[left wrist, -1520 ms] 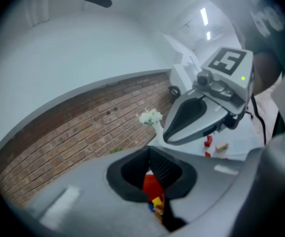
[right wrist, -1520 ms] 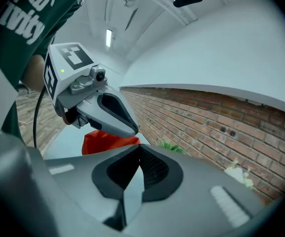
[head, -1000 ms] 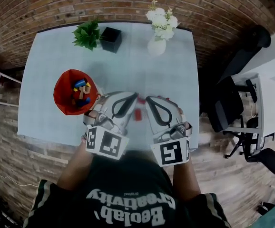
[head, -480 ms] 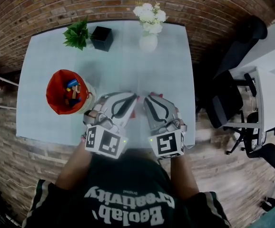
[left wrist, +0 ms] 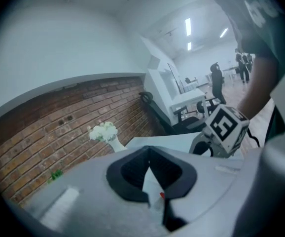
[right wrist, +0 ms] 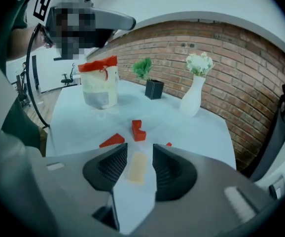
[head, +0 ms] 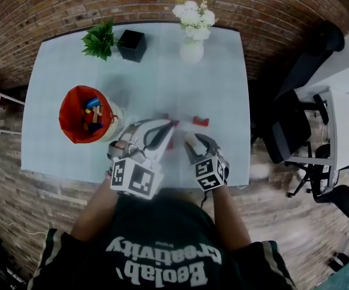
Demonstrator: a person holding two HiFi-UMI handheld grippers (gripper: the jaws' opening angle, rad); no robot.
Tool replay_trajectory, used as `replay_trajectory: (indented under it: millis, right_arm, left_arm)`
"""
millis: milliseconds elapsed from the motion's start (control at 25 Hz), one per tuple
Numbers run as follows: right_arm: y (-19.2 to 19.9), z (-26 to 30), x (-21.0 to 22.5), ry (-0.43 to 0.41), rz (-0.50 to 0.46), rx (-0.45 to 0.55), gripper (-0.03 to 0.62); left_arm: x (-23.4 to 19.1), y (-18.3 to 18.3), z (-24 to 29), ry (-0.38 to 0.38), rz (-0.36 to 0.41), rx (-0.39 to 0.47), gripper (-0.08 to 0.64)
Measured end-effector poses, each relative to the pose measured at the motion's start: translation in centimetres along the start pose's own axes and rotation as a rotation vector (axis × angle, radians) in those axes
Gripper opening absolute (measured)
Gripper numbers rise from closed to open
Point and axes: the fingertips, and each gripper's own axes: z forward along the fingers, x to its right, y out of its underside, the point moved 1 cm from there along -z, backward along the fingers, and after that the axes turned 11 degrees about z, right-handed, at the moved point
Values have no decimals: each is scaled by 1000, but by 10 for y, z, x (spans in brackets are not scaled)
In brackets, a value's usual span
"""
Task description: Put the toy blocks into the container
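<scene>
The red-rimmed container (head: 85, 115) stands at the table's left with several blocks inside; the right gripper view shows it as well (right wrist: 99, 83). My right gripper (head: 195, 145) (right wrist: 139, 149) is low over the table. Its jaws have just been opening, and they stand open around a pale wooden block (right wrist: 136, 167) (head: 190, 139) without pressing on it. Beyond them lie a red notched block (right wrist: 138, 130), a red wedge (right wrist: 112, 140) and a small red piece (right wrist: 168, 144). My left gripper (head: 173, 124) (left wrist: 149, 149) is shut and holds nothing.
A white vase of flowers (head: 192, 48), a green plant (head: 101, 40) and a black pot (head: 132, 45) stand along the table's far edge. A brick wall runs behind the table. Office chairs (head: 286, 135) and a desk are to the right.
My right gripper has dropped from beside the left one down to the table and its jaws have opened around the pale block. The left gripper has sunk slightly.
</scene>
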Motion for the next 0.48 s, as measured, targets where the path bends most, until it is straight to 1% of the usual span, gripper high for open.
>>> replay_trajectory:
  millis: [80,200,240,320,400,480]
  right_arm:
    - [18,11,2,2,27,-48,173]
    - [42,30,5,4,84,-113,237]
    - [49,35,5,-3,102,-127,241]
    - [58,40,3,-35,145,-131,228]
    - [59,40,0,-63,184,-115,158]
    - [59,40,-1,-67,186,-110,155]
  left_arm:
    - [1,2,0,2,-3,-9,3]
    - [1,5,-1,-4,0,-28,3]
    - [1,6,-2,-5,1,-33,3]
    - [1,9,-3,-5,1,-40,3]
    - [1,11,-3,-6,-1,-44,3]
    - [1,12,-4,-7,-5,-46,3]
